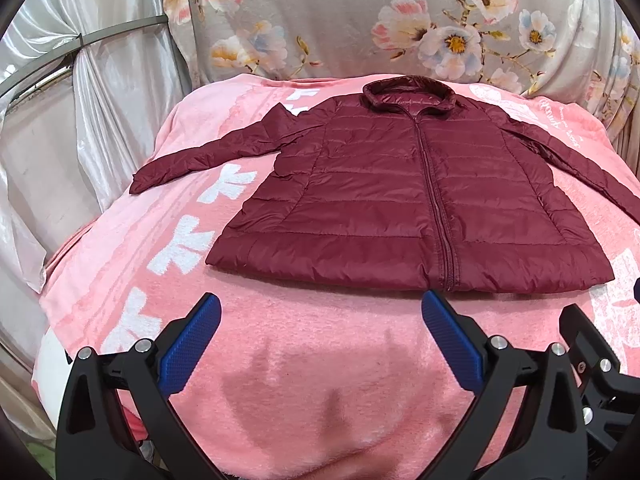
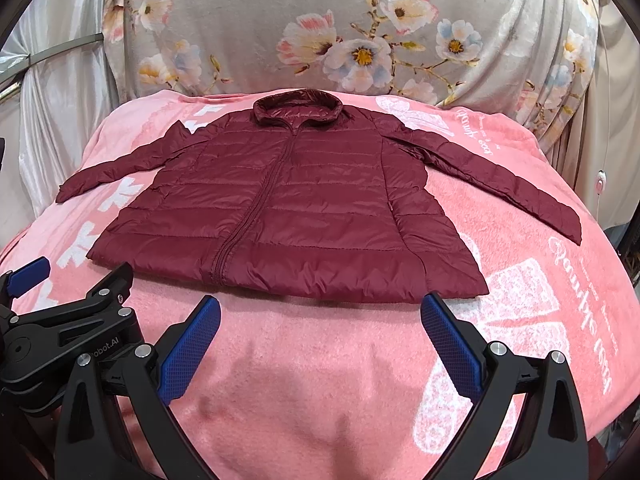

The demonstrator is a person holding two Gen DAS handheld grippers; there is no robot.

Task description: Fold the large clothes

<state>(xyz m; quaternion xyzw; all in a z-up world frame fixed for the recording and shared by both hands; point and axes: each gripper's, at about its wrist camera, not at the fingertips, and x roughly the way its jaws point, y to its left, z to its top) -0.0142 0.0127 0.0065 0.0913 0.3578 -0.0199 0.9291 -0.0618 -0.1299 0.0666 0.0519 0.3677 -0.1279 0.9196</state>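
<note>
A dark red quilted jacket (image 1: 400,196) lies flat and zipped on a pink blanket (image 1: 304,344), collar at the far side, hem toward me, both sleeves spread outward. It also shows in the right wrist view (image 2: 288,208). My left gripper (image 1: 320,312) is open and empty, hovering just short of the hem, left of the zipper. My right gripper (image 2: 320,312) is open and empty, just short of the hem's right half. The left gripper's body (image 2: 60,320) shows at the left of the right wrist view.
The pink blanket (image 2: 520,320) with white print covers a rounded surface. Grey floral fabric (image 1: 360,20) hangs behind it. Silvery drapes (image 1: 80,100) hang at the left. A white cord with a small switch (image 2: 599,184) hangs at the right.
</note>
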